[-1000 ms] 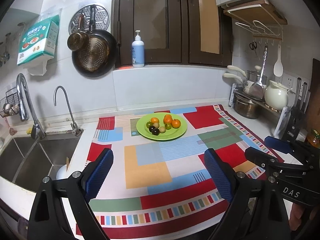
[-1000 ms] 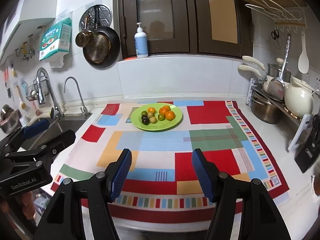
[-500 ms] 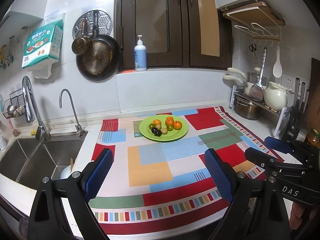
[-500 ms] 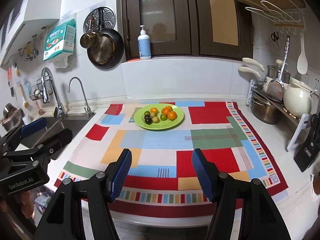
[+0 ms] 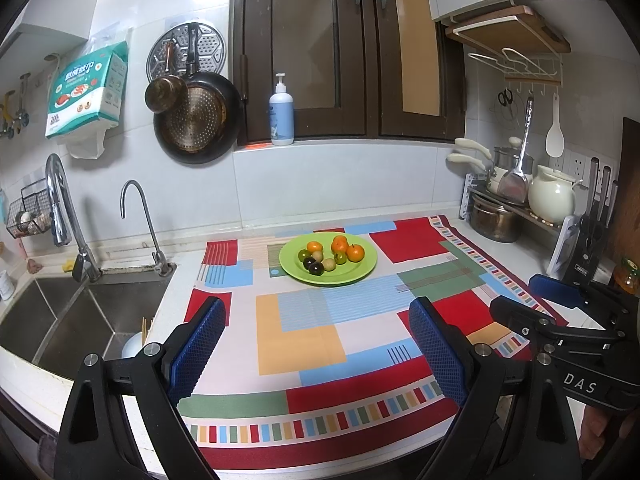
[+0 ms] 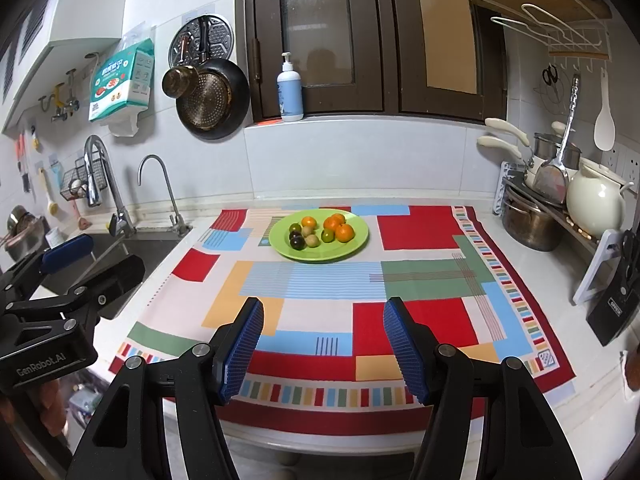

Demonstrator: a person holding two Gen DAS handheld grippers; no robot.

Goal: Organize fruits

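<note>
Left tongs: the left gripper (image 5: 316,344) fills the lower part of its own view, jaws spread wide with nothing between them, held over the near edge of the patterned cloth (image 5: 304,344).
Right tongs: the right gripper (image 6: 323,350) sits at lower centre of its view, also spread and empty, well short of the plate.
Fruits: all the fruits (image 6: 322,232) lie together on the green plate (image 6: 356,246), a little above centre of both views; oranges to the right, small green, dark and tan ones to the left.
Plate: stands at the far side of the cloth, near the tiled wall.
Elsewhere: no loose fruit shows on the cloth or the counter.
Progress: fruit gathered on one plate fits a finished tidy-up, or a pile awaiting sorting; the pictures do not settle which.
</note>
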